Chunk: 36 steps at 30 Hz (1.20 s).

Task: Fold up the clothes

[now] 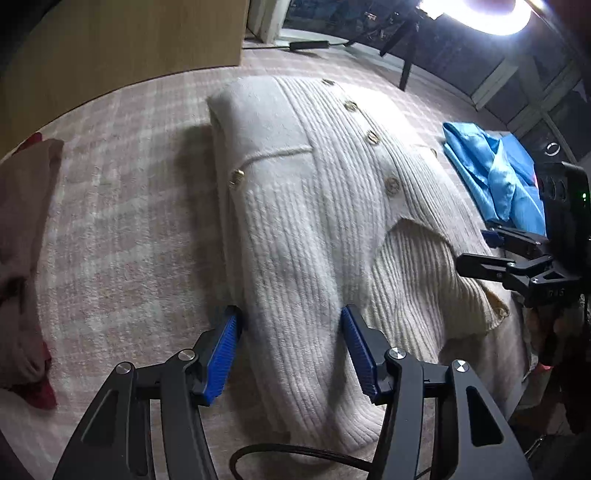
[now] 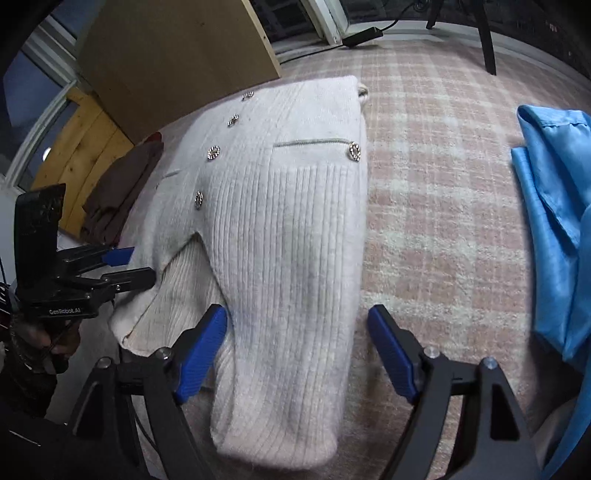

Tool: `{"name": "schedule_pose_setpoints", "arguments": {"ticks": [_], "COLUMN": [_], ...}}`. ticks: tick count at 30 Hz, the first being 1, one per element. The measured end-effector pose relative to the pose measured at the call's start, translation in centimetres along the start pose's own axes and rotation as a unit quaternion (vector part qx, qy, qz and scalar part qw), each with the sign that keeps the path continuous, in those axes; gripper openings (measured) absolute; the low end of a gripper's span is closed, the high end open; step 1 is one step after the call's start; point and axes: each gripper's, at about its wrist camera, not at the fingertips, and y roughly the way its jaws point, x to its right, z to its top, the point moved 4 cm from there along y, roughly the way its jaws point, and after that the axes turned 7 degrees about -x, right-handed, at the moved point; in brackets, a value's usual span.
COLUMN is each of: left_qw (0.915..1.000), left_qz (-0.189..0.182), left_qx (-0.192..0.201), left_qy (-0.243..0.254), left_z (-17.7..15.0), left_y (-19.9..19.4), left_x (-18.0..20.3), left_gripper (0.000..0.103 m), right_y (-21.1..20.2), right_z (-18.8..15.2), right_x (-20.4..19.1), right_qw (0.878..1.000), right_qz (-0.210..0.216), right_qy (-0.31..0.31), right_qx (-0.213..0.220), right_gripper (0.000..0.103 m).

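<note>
Straddling cream cardigan [image 1: 295,229]: both tools parted.

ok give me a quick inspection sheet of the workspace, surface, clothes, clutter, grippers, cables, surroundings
Surface: pink and white checked rug, soft pile.
Job's things: cream ribbed cardigan lying partly folded, both sleeves laid over the front, gold buttons up.
Clutter: blue satin garment to the cardigan's right; brown garment to its left, both apart from it.
Grippers: left gripper open, straddling the left sleeve; right gripper open over the right sleeve, pads not pressing.
Cables: dark cable looping over the cardigan's near edge; power adapter with cord at the rug's far edge.
Surroundings: wooden panel, chair leg, bright lamp.
</note>
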Motion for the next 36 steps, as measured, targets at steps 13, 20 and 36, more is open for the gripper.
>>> {"name": "schedule_pose_setpoints", "arguments": {"ticks": [13, 20, 36], "left_qw": [0.9987, 0.9989, 0.9853], "left_qz": [0.047, 0.042, -0.153], "left_qx": [-0.004, -0.017, 0.048], "left_qy": [-0.021, 0.008, -0.06], "left_z": [0.2, 0.4, 0.9], "left_y": [-0.1, 0.5, -1.8], "left_x": [0.8, 1.3, -1.1], "left_gripper": [0.06, 0.058, 0.02], "right_y": [3.0, 2.8, 2.8], "right_z": [0.7, -0.2, 1.3], "right_x": [-3.2, -3.0, -3.9], "right_qw": [0.998, 0.997, 0.99], "right_qz": [-0.062, -0.062, 0.137], "right_qy": [-0.016, -0.031, 0.021], "right_qx": [-0.025, -0.02, -0.007], "right_gripper": [0.078, 0.078, 0.026]}}
